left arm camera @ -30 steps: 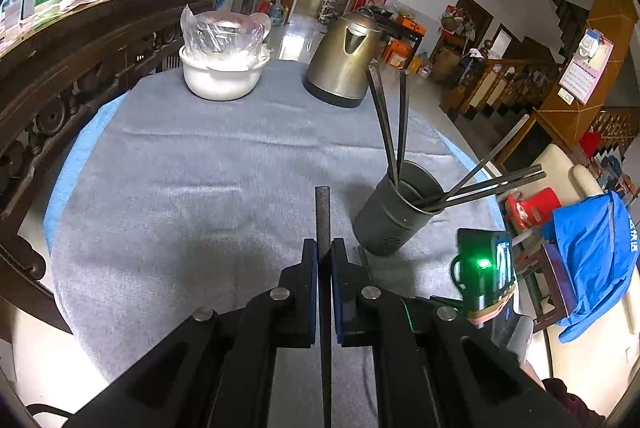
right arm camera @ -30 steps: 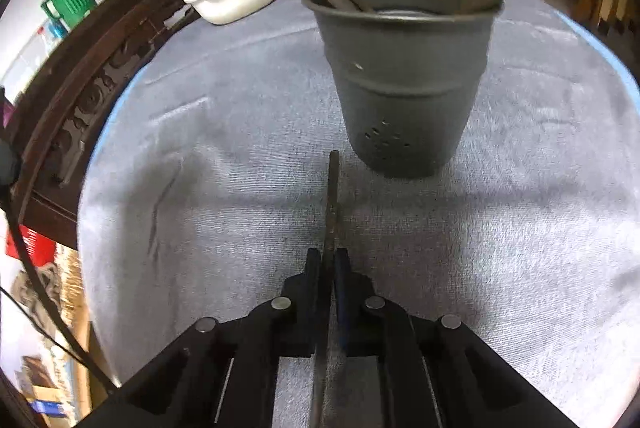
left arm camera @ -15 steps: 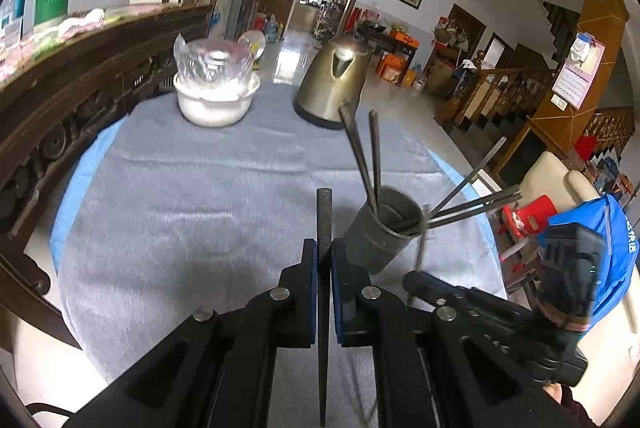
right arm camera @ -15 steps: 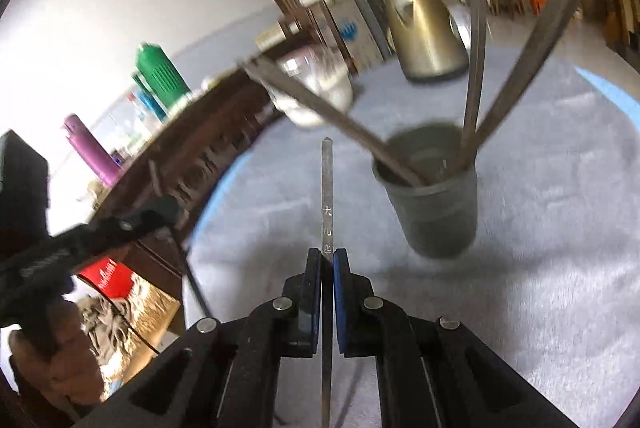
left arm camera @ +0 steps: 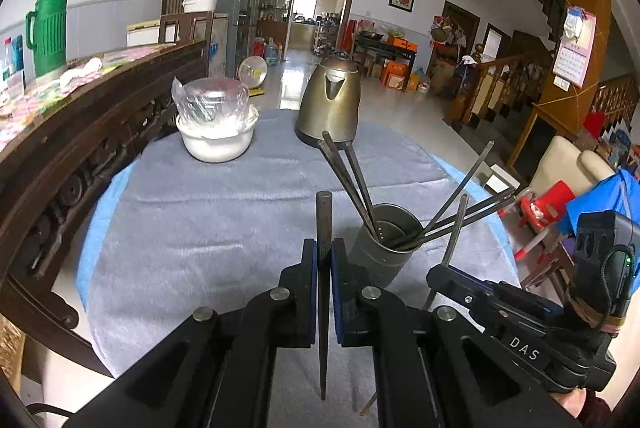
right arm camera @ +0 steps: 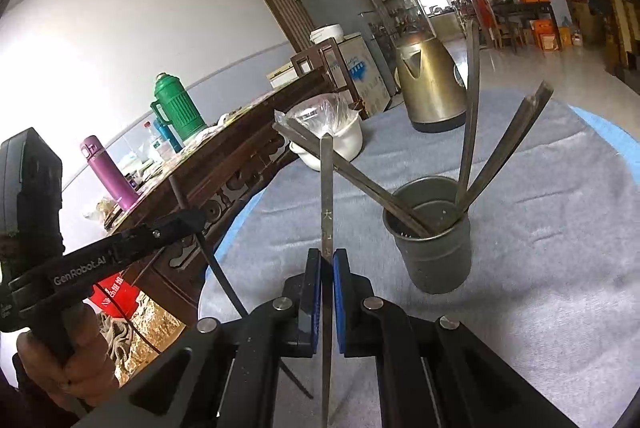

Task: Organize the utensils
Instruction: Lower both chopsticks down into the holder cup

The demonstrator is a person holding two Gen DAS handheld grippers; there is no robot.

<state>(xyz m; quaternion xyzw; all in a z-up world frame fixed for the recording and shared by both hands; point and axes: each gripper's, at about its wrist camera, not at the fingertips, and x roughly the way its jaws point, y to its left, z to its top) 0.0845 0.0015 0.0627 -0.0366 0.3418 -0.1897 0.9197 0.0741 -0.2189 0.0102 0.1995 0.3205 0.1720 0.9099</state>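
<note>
Two claws raised over the cloth-covered counter, each clamped on one dark chopstick: left claw gripping left chopstick, right claw gripping right chopstick. Just beyond, toward the counter's right edge, grey utensil cup upright, holding several chopsticks fanned outward. Near the far edge, white bowl and brass kettle.
</note>
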